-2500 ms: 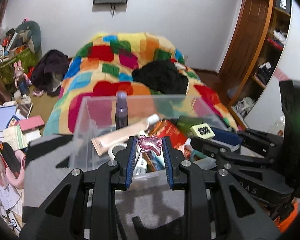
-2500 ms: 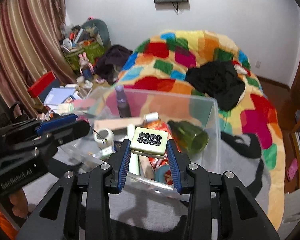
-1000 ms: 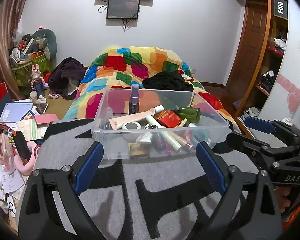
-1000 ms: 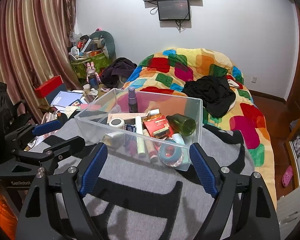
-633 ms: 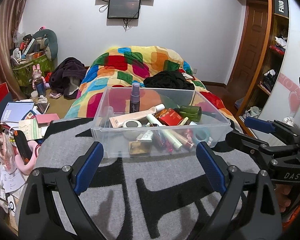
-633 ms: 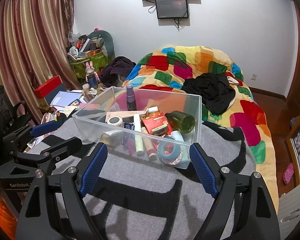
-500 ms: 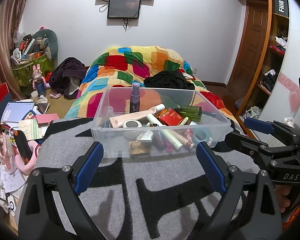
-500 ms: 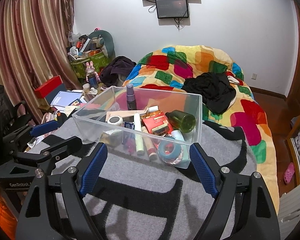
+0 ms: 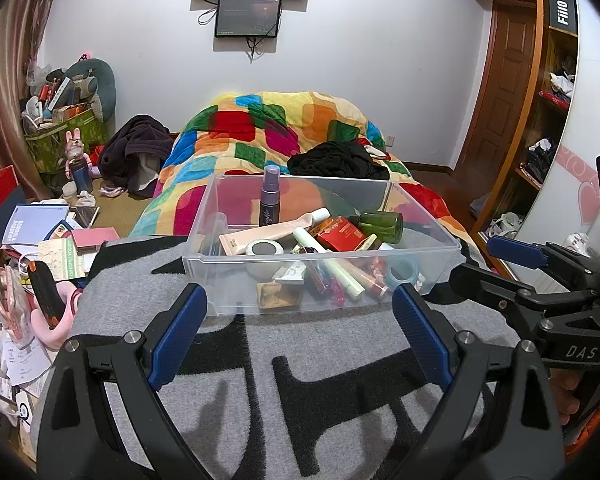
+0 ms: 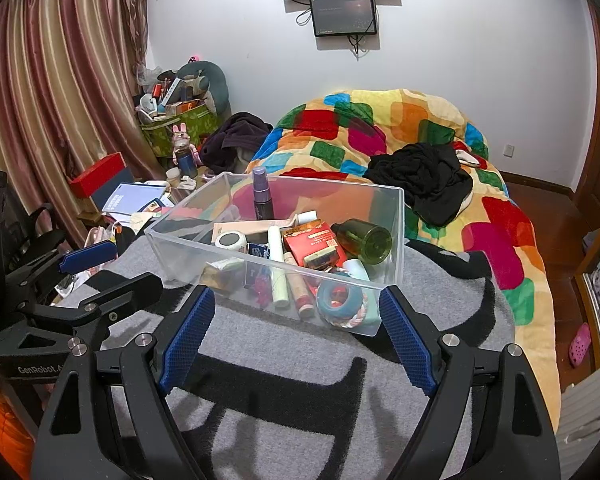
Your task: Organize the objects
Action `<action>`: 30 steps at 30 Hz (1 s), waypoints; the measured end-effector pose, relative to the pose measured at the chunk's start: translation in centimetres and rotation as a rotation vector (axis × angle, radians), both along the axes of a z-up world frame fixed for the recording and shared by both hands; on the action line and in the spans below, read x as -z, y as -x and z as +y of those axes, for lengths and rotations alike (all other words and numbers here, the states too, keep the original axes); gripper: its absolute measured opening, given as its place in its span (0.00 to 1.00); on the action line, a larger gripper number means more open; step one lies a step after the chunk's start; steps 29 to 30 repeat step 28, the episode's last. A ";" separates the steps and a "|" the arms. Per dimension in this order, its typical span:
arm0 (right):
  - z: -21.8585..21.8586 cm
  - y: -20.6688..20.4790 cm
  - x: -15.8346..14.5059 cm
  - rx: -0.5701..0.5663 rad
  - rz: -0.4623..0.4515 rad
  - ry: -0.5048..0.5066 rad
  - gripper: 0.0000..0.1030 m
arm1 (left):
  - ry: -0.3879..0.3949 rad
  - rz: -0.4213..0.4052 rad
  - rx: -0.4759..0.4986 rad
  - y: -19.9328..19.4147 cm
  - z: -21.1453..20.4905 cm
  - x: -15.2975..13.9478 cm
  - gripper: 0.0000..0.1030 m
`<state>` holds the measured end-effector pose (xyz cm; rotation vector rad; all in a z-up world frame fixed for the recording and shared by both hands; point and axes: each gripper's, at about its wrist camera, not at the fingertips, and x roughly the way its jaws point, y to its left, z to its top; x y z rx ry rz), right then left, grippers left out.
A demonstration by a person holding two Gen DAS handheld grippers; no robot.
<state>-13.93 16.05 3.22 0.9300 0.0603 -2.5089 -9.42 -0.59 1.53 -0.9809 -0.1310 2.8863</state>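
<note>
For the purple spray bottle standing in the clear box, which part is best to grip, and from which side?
Grip the purple spray bottle by its lighter cap and neck, coming from above. It stands upright against the far wall of the clear box, taller than the items lying around its base, so the top is likely the freest part. Both grippers are open.

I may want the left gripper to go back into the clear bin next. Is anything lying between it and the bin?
Nothing visible: only bare grey-and-black blanket lies between the open left gripper and the clear bin. The right gripper sits off to the side, not in that path.
</note>
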 end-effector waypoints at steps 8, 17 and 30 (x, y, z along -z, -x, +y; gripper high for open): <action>0.0 0.0 0.0 0.000 -0.001 0.001 0.80 | -0.003 -0.004 0.001 0.0 0.0 0.1 0.92; 0.1 0.0 0.0 -0.001 -0.001 0.001 0.80 | -0.004 -0.013 0.012 -0.2 0.0 0.1 0.92; 0.1 0.1 0.0 0.000 -0.002 0.002 0.81 | -0.002 -0.003 0.026 -0.5 0.3 -0.4 0.93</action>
